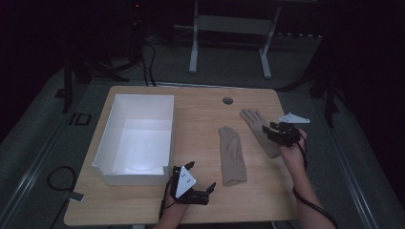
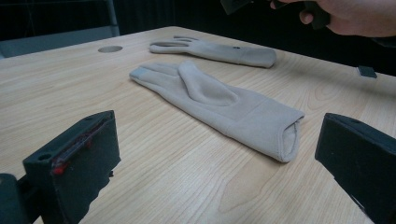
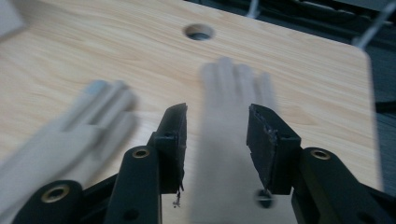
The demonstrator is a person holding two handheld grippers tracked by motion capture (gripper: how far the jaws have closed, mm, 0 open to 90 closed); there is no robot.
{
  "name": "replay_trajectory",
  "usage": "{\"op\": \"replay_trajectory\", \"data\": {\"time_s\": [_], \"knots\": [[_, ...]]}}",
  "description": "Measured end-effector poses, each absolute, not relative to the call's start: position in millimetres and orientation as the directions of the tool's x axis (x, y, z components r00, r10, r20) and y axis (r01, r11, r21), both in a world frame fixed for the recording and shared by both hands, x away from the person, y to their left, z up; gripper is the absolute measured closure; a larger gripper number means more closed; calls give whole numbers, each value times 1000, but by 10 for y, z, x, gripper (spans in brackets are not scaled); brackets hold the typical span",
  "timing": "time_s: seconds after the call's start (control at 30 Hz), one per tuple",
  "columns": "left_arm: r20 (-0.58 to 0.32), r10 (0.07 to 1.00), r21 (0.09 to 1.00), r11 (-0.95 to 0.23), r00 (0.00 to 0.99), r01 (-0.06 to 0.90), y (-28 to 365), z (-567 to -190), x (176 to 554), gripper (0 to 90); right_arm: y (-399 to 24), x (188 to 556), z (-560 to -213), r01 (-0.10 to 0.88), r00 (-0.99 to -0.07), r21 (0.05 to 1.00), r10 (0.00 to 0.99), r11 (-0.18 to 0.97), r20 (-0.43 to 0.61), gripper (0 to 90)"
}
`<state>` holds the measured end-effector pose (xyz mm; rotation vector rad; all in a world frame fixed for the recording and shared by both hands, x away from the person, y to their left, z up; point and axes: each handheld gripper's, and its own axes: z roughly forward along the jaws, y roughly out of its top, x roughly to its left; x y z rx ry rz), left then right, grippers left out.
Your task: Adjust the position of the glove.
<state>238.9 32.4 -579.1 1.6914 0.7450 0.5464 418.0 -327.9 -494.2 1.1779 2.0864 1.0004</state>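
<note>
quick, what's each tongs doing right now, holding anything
Left tongs: open, holding nothing, low over the wooden table.
Right tongs: open, empty, above the farther beige fabric glove.

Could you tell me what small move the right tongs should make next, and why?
Probably lower the right tongs onto the far glove and close on it. In the right gripper view the jaws stand apart above that glove, which lies flat on the table, not yet pinched. The white bin sits open at the left, a likely place for it.
</note>
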Motion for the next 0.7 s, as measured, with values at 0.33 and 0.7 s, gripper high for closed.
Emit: {"op": "replay_trajectory", "data": {"time_s": [0.33,0.7], "knots": [[-29,725,970,-145,688,194,326,-5792,2390,2,-3410,4490,-5178,527,-492,777,869,344,-52,512],[-30,725,970,-144,688,194,328,-5791,2389,2,-3369,4674,-5374,573,-483,749,876,333,-20,489]]}}
